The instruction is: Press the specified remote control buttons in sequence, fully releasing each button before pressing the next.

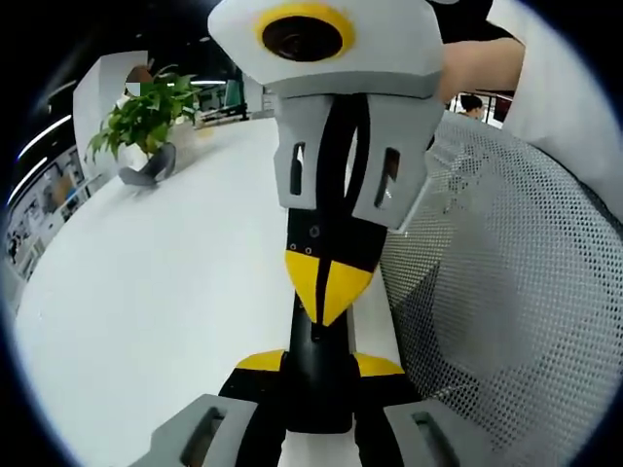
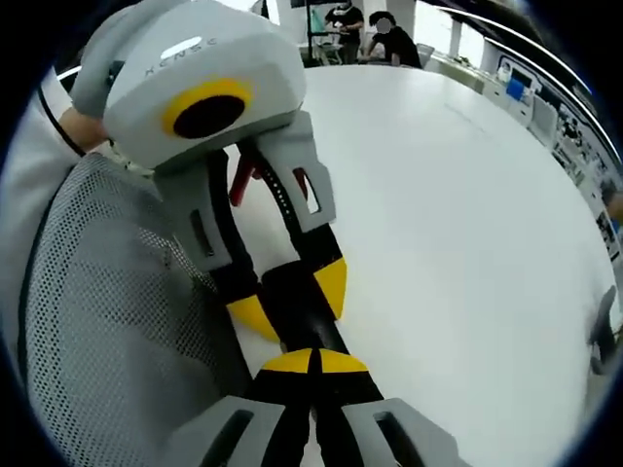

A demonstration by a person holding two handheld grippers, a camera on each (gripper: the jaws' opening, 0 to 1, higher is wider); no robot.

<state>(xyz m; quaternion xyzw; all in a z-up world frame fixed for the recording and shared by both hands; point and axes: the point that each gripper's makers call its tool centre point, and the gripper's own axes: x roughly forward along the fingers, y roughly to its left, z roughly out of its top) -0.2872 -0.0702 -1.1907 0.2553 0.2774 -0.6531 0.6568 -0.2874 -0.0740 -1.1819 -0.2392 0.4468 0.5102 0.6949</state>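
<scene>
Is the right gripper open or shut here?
Shut. The right gripper has its yellow tips meeting with no gap, pointed at the black remote clamped in the left gripper.

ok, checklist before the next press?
1. Remote clamped between the left hand-held gripper jaws: ok.
2. Right hand-held gripper jaws shut into one poking tip: ok.
3. Right tip lifted off the remote: cannot tell; it sits right at it.
4. Target button identified: cannot tell, no buttons visible.
5. Remote face in view: not ok, just a black edge shows.
6. Plant on the table well away from both: ok.
</scene>
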